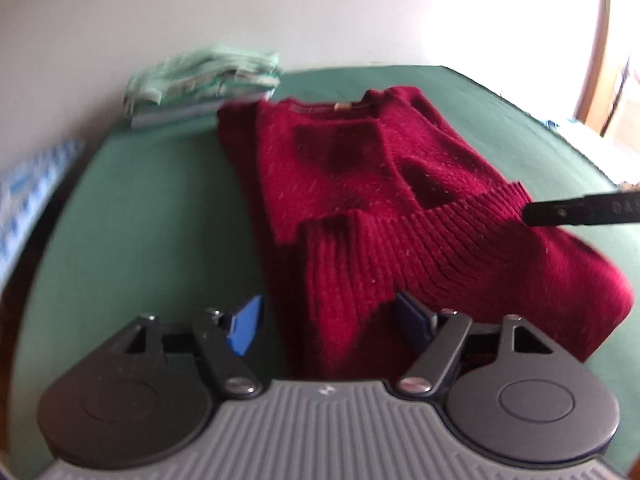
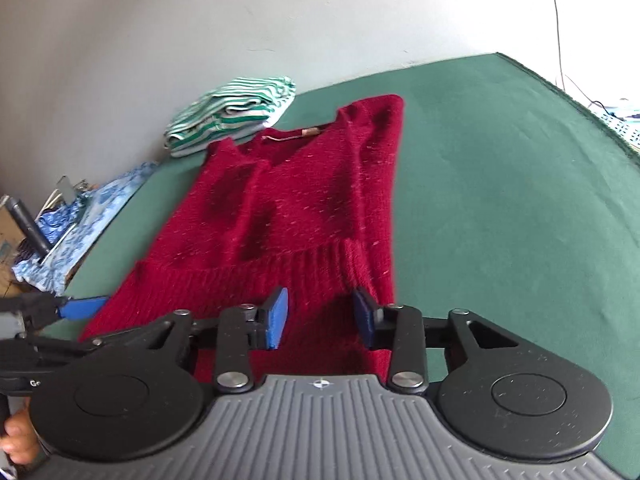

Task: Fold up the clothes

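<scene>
sweater: red knit sweater [image 2: 288,216] lying partly folded mid green table [image 2: 500,200]
left gripper [image 1: 326,326]: jaws wide, nothing pinched
right gripper [image 2: 320,318]: narrower gap, not gripping
nearby: striped folded stack [image 2: 236,112] by the collar, blue floral cloth [image 2: 92,216] off the edge

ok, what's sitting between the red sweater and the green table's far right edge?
Nothing: in the right wrist view, bare green table runs from the red sweater out to that edge. The striped pile sits on the other side.

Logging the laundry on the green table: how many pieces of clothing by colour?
Red sweater: 1
Green-and-white striped folded pile: 1 pile; separate pieces cannot be told apart
Blue patterned cloth at the table's edge: 1
Total: 3
</scene>
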Tool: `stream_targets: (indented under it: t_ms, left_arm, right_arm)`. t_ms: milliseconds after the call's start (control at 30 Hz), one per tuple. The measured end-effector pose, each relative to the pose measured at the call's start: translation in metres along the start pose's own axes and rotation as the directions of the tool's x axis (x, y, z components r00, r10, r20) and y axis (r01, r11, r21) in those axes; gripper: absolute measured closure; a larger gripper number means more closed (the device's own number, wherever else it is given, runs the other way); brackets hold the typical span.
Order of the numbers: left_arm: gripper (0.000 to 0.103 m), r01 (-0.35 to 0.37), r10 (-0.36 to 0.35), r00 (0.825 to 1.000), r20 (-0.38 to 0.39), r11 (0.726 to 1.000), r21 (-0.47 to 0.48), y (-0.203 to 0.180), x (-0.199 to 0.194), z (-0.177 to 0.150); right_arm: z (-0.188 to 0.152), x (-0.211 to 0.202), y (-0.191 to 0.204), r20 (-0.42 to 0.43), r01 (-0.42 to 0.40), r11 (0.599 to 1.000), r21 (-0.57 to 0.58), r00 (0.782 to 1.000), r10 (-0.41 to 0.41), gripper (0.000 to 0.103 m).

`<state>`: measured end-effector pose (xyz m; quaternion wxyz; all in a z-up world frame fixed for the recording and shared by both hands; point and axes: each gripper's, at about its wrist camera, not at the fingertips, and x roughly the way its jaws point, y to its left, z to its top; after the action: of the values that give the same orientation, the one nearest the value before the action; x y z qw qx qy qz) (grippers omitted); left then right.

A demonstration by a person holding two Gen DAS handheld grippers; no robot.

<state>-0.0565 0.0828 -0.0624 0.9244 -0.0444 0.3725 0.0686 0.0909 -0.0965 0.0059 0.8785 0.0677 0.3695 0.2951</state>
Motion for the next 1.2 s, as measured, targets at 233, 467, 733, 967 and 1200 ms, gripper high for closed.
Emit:
stream_targets:
  t_ms: [233,467,733,967,1200]
  left_arm:
    - [0.027,0.021,-0.024,0.999,-0.028,0.995,-0.100,0.030,-0.037,-0.026]
    - [0.020,0.132,-0.132,0.988,-0.075,0.991,-0.002,0.018,-0.060,-0.056]
    - [0.020,0.145,-0.132,0.986,-0.105,0.980,0.134,-0.005,-0.041,-0.065]
    - [0.022,0.054,-0.052,0.998,-0.019,0.989,0.136,-0.016,-0.032,-0.069]
    - [0.072,-0.018,0.015,0.999,0.037,0.997,0.071,-0.031,-0.032,-0.062]
  right_arm:
    - [-0.012,-0.055,-0.019,-0.019,-0.033,0.999,0.021,0.999,0.034,0.044]
    - [-0.046,-0.090,-0.012,-0.132,-0.041,0.989,-0.144,0.991,0.021,0.031]
    - [-0.073,-0.071,0.014,-0.096,-0.019,0.950,-0.311,0.995,-0.011,0.031]
    - [-0.080,-0.045,0.014,-0.065,-0.022,0.900,-0.436,0.998,-0.007,0.035]
    - [-0.072,-0.036,0.004,-0.034,-0.082,0.922,-0.379,0.997,0.075,0.068]
